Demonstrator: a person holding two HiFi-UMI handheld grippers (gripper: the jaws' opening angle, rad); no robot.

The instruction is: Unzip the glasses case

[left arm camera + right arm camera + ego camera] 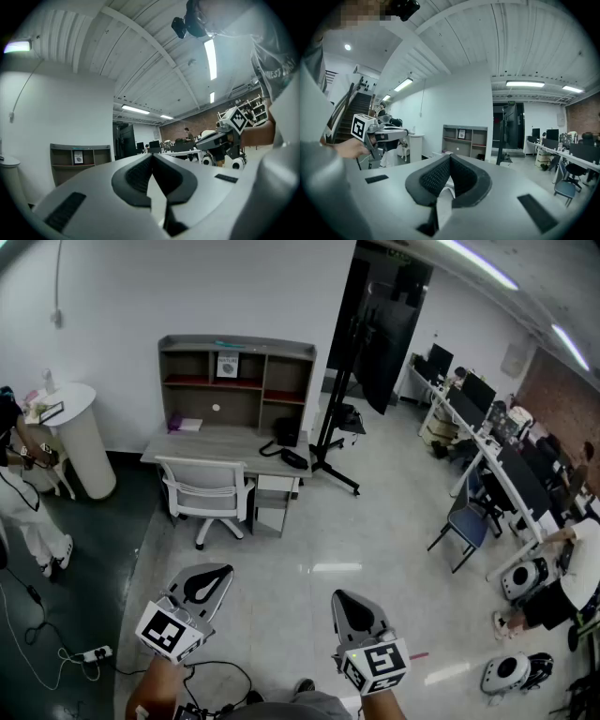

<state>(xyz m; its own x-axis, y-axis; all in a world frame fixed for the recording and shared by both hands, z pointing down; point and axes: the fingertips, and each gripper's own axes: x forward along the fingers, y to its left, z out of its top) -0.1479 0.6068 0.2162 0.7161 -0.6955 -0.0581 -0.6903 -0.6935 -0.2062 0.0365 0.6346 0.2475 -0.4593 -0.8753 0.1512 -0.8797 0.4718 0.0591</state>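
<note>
No glasses case shows in any view. In the head view my left gripper (223, 570) and right gripper (338, 596) are held side by side above the pale floor, both pointing toward the far desk. Each has its jaws closed together with nothing between them. The left gripper view looks along the shut left gripper (151, 156) and catches the right gripper (202, 144) off to its right, marker cube on top. In the right gripper view the shut right gripper (450, 156) points at the shelf, with the left gripper (404, 133) at its left.
A grey desk with a shelf unit (234, 440) and a white office chair (208, 495) stand ahead. At the left are a round white stand (81, 435) and a person (26, 507). Cables and a power strip (94, 652) lie on the floor. Workstations (497, 451) line the right.
</note>
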